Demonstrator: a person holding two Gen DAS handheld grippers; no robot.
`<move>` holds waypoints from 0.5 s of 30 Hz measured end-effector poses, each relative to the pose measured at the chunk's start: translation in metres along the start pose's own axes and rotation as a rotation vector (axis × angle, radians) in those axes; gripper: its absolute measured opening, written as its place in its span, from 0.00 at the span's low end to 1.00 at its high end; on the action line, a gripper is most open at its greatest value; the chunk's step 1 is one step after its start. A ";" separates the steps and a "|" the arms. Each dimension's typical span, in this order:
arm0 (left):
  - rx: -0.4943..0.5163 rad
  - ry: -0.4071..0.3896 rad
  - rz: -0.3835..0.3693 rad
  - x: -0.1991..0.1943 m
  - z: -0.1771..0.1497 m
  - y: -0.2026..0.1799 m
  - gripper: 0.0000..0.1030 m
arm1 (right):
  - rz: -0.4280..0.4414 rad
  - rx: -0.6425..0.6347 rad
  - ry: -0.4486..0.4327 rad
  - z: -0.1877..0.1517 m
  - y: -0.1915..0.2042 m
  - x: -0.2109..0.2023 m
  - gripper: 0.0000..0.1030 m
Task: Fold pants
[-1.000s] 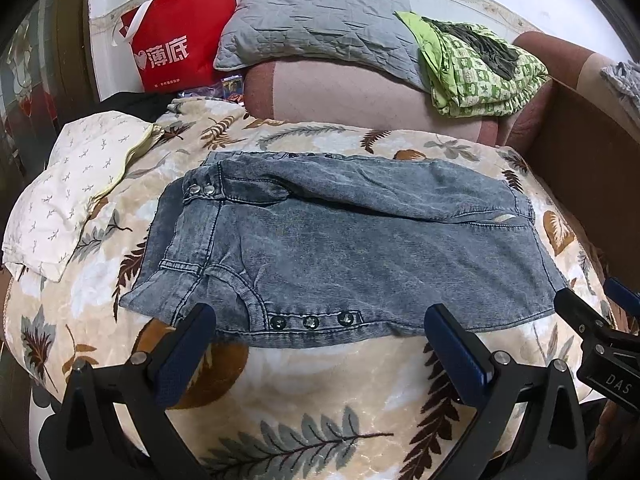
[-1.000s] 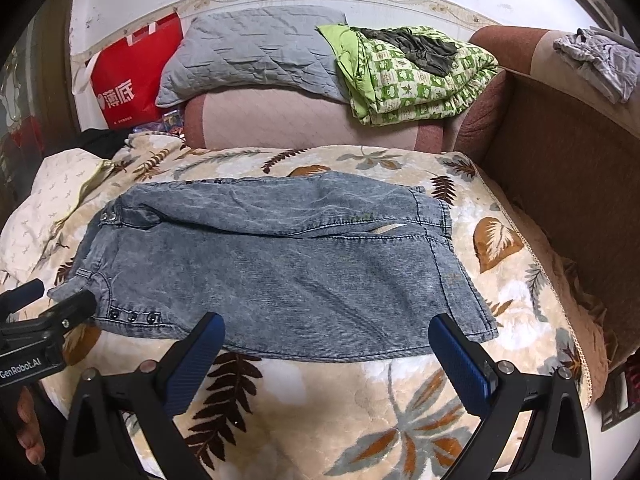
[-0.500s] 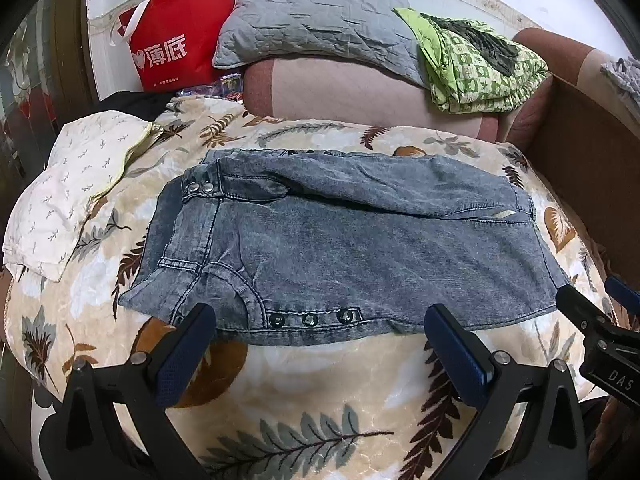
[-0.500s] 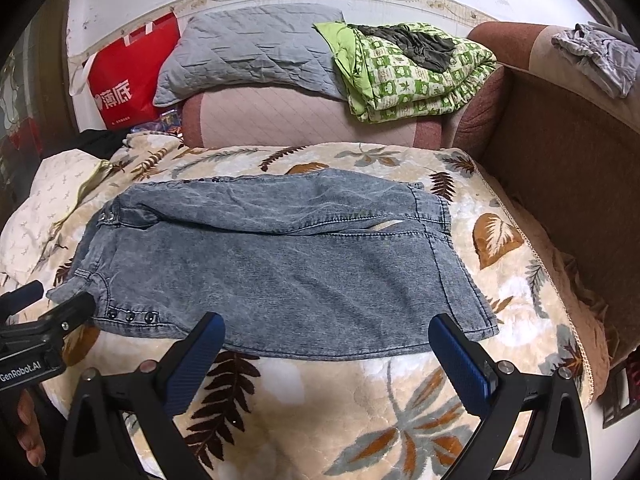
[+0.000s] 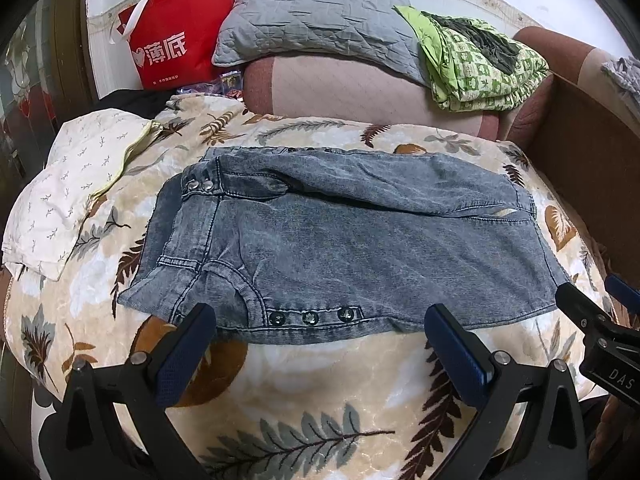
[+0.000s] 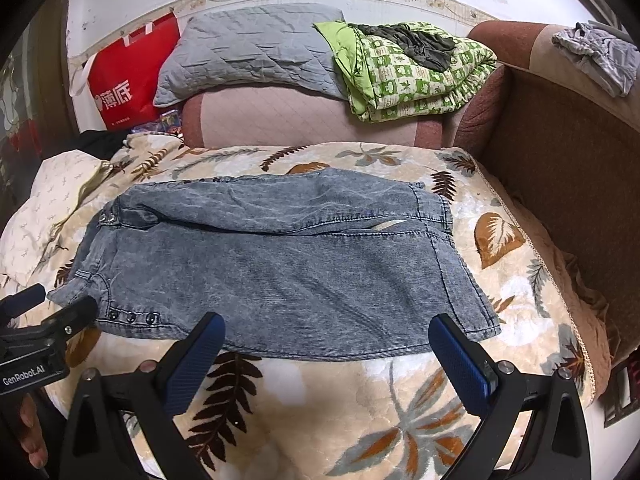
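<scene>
Grey-blue denim pants (image 5: 352, 244) lie folded flat on a leaf-patterned blanket (image 5: 304, 392), waistband to the left, three snaps along the near edge. They also show in the right wrist view (image 6: 280, 268). My left gripper (image 5: 320, 344) is open and empty, its blue-padded fingers just short of the pants' near edge by the snaps. My right gripper (image 6: 326, 348) is open and empty at the near edge, further right. The right gripper shows at the left view's right edge (image 5: 600, 332), and the left gripper at the right view's left edge (image 6: 44, 320).
A white patterned pillow (image 5: 68, 188) lies left of the pants. At the back stand a red bag (image 5: 172, 36), a grey cushion (image 5: 320, 28) and a green quilt (image 5: 480, 64) on a pink bolster. A brown sofa arm (image 6: 560, 168) rises on the right.
Both grippers have crept slightly forward toward the pants' near edge. The pants have not moved.
</scene>
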State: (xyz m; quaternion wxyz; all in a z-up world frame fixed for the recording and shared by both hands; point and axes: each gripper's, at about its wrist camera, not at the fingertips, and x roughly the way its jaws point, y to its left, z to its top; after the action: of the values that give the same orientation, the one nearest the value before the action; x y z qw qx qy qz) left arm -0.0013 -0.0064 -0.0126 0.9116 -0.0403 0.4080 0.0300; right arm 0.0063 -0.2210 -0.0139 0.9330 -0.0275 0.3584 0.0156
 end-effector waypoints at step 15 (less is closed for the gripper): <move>-0.001 0.006 -0.005 0.001 -0.001 0.000 1.00 | 0.002 0.003 0.005 -0.001 -0.001 0.001 1.00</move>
State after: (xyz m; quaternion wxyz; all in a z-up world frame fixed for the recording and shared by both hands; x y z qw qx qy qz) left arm -0.0015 -0.0061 -0.0138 0.9105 -0.0417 0.4105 0.0279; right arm 0.0067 -0.2219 -0.0149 0.9322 -0.0259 0.3606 0.0160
